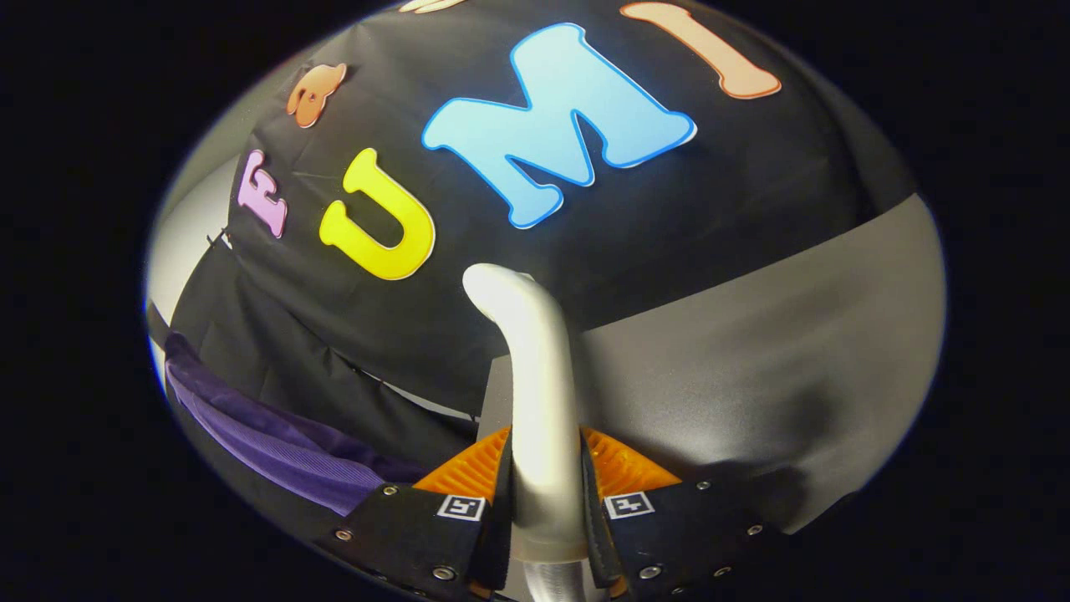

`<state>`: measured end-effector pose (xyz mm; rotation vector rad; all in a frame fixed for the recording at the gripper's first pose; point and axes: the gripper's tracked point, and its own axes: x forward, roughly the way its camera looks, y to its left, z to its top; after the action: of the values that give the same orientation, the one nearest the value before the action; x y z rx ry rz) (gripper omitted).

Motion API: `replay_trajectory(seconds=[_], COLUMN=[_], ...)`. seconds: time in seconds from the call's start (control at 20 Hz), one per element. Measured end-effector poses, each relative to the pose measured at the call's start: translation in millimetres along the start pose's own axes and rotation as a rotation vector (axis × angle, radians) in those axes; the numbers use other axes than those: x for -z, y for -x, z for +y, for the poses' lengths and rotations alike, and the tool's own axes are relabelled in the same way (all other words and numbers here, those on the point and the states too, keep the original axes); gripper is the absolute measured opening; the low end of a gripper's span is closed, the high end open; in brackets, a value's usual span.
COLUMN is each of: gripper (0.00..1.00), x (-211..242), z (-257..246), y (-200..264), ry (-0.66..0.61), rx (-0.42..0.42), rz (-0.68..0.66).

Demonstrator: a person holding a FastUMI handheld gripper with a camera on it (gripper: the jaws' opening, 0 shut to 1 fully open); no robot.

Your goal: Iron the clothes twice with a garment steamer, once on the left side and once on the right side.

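The claw is clamped on the garment steamer, whose long axis runs straight ahead between both fingers; the purple garment lies off to the steamer's left, near it, above the grey worktop.

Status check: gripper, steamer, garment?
Hand-held gripper shut on steamer handle. Purple garment off to the fingers' side, steamer not on it. Nothing blocking between them.

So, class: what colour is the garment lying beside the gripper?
Purple garment, seen best in the gripper view; the gripper is shut on the silver steamer handle.
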<state>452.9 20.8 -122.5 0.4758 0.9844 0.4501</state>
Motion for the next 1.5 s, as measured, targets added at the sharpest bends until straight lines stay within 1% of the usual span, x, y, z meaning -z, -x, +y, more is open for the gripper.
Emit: replay_trajectory(seconds=[0.1,0.2,0.35,0.45,0.6,0.7,0.9,1.1,1.2,1.4,1.5], gripper=[0.37,0.37,0.37,0.37,0.37,0.37,0.37,0.37,0.37,0.37,0.37], x=[6.7,12.1,21.6,32.1,54.5,65.7,77.8,104.5,110.3,121.1,125.5], z=[17.5,27.2,46.7,64.6,88.2,100.8,133.8,174.5,190.7,230.7,250.8], y=[15.9,30.2,54.6,77.6,106.5,124.4,160.2,171.1,172.9,183.3,188.1], ry=[0.033,0.084,0.122,0.149,0.198,0.229,0.292,0.334,0.386,0.429,0.474], rx=[-0.044,-0.045,-0.039,-0.049,-0.054,-0.036,0.032,0.041,0.072,0.085,0.098], rz=[-0.029,-0.079,-0.172,-0.232,-0.284,-0.318,-0.499,-0.590,-0.640,-0.767,-0.829])
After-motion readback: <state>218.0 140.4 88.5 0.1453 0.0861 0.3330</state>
